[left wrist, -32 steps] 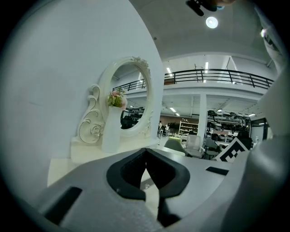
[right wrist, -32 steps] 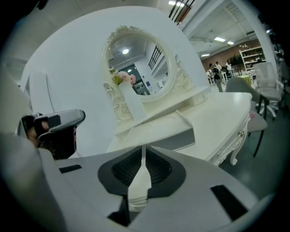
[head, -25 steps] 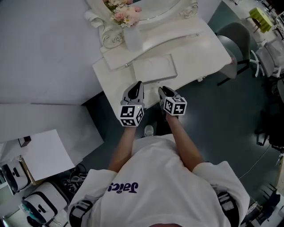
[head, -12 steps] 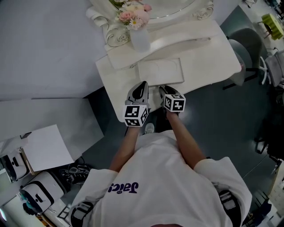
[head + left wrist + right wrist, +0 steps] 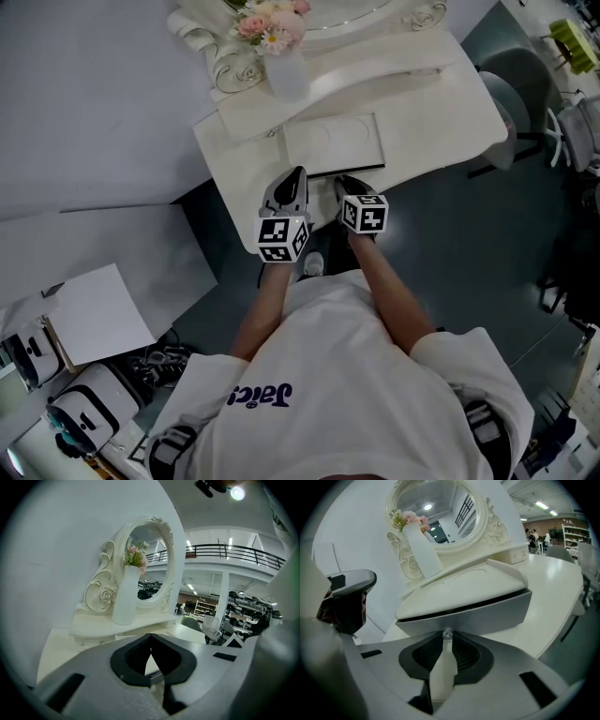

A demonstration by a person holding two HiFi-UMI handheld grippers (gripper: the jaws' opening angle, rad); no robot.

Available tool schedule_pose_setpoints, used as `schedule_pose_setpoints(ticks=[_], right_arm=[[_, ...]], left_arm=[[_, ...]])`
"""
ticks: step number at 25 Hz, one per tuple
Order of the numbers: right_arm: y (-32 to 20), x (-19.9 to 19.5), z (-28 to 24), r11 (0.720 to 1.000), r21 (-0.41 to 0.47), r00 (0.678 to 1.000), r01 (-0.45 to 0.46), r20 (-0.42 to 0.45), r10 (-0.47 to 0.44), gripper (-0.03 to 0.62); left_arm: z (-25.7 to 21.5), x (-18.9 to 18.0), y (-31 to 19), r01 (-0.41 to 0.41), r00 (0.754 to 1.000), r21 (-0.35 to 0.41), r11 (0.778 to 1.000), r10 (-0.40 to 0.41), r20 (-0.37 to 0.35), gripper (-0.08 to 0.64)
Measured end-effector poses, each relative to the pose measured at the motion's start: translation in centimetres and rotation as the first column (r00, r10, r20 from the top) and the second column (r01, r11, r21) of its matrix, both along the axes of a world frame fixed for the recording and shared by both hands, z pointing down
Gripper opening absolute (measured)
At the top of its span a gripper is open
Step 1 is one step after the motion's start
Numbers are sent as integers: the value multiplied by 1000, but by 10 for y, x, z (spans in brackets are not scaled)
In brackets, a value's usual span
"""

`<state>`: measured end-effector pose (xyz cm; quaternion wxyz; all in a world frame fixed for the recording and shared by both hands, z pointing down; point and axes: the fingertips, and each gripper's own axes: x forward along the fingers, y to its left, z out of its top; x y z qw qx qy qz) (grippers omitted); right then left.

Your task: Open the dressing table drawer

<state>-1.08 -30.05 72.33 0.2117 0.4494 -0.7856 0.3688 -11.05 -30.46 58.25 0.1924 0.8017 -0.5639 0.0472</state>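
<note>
The white dressing table (image 5: 441, 103) stands before me, its grey drawer front (image 5: 497, 611) facing the right gripper view with a dark slit along its top. A small clear knob (image 5: 447, 633) sits at the drawer's middle. My right gripper (image 5: 446, 637) points down at it, and its jaws are closing with the knob pinched at their tips. In the head view the right gripper (image 5: 345, 184) is at the table's front edge. My left gripper (image 5: 297, 176) hovers beside it on the left. Its jaws (image 5: 150, 637) are shut with nothing between them.
A white vase of pink flowers (image 5: 281, 56) and an ornate oval mirror (image 5: 436, 508) stand at the table's back. A grey chair (image 5: 511, 98) is at the right end. A white partition (image 5: 84, 244), papers (image 5: 98, 314) and gear lie at the left. My shoe (image 5: 314, 265) is below the grippers.
Both grippers have sunk a little toward the table's front edge. The right one has come onto the drawer knob. The left stays beside it.
</note>
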Motion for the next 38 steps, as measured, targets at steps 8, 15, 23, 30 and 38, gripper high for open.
schedule_pose_setpoints(ticks=[8,15,23,30,38], right_arm=[[23,5,-1,1000,-5,1000,-8,-4,8,67],[44,10,-1,999,-5,999,-34,3,34,67],[72,15,1,999,-3,999,-46,0,46,67],[92,20,5,998,-19,998,-58,0,58,67],[98,19,10,999,-23,999,-49,0,49,67]], left_arm=[[0,6,16,-20,1000,3,1000,20,-3,15],[1,11,39,-41,999,4,999,41,-23,15],[4,16,63,-63,998,4,998,63,-17,15],[4,19,80,-71,997,3,997,71,-16,15],[5,19,88,-79,997,-1,997,79,-7,15]])
